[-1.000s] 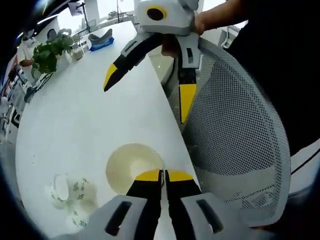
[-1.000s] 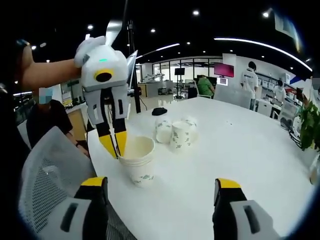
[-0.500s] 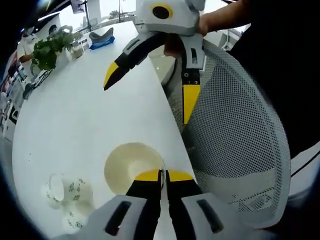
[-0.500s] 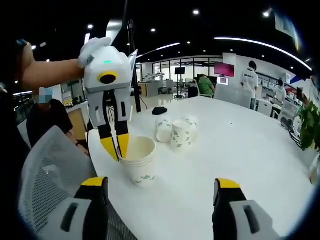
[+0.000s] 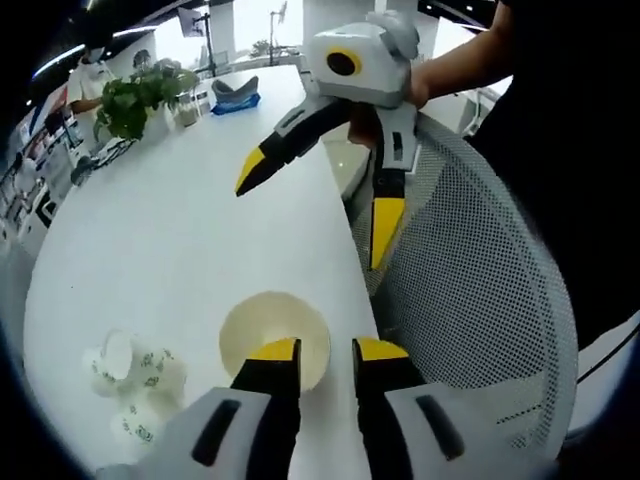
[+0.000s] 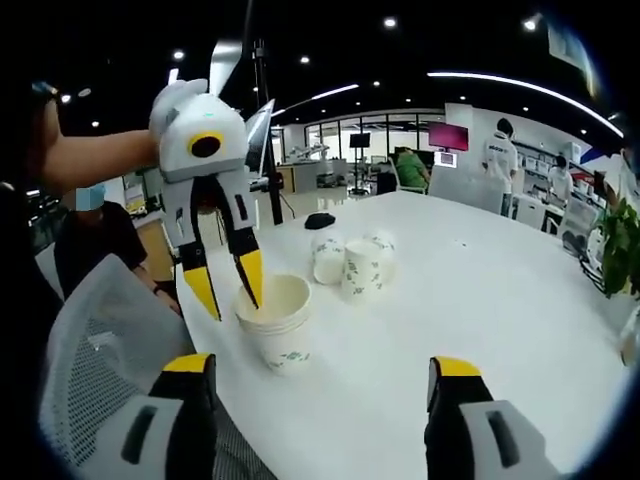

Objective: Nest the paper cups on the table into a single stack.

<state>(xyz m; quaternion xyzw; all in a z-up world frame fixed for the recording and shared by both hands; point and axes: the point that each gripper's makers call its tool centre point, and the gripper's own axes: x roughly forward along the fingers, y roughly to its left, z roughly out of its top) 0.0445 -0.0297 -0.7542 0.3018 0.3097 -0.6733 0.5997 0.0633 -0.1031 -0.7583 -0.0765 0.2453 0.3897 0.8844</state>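
Left gripper view: round white table [image 5: 150, 250] across the frame, potted green plant [image 5: 135, 95] at upper left, grey mesh chair [image 5: 480, 300] at right. Left gripper [image 5: 325, 352] at bottom centre, jaws slightly parted, straddling the near rim of the cream nested paper cup stack [image 5: 270, 330]. Loose floral paper cups [image 5: 130, 375] at lower left. Right gripper [image 5: 320, 205] above, spread wide, empty.

Right gripper view: open-plan office, ceiling lights. Stack at lower left, loose cups behind at centre.
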